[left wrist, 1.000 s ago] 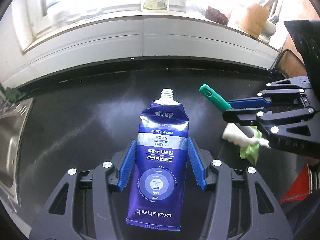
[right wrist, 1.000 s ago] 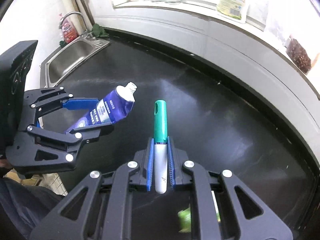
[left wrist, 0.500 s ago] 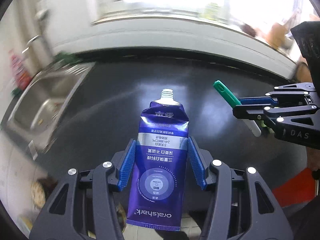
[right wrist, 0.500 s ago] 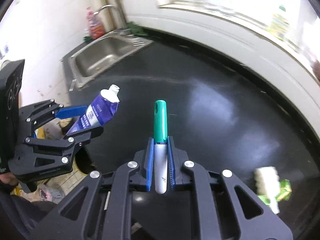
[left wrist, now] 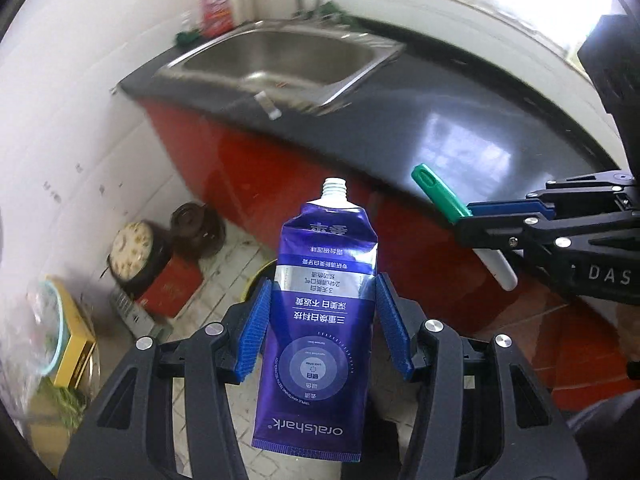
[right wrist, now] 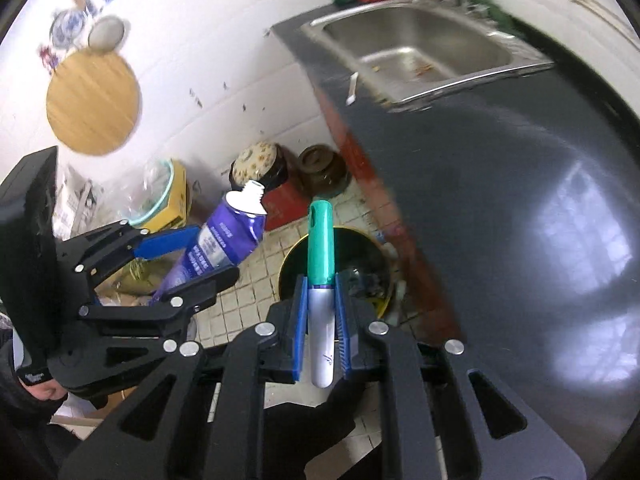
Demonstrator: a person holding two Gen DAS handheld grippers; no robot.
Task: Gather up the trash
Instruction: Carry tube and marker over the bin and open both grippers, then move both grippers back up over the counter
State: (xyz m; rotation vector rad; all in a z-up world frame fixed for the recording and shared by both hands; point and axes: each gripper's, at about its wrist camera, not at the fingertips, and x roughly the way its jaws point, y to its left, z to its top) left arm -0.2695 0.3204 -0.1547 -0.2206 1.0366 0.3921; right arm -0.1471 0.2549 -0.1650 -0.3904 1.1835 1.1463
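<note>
A: We grip the toothpaste tube in our left gripper, fingers closed on its body, and the marker in our right gripper, above the trash bin on the floor.

B: The bin sits near the table edge; releasing off-centre could drop either beside it.

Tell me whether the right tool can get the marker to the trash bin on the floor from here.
Probably yes. The right tool is shut on the marker, already past the counter edge, with the bin open below and nothing visible between. The left tool, gripping the toothpaste tube, sits off to the side.
</note>
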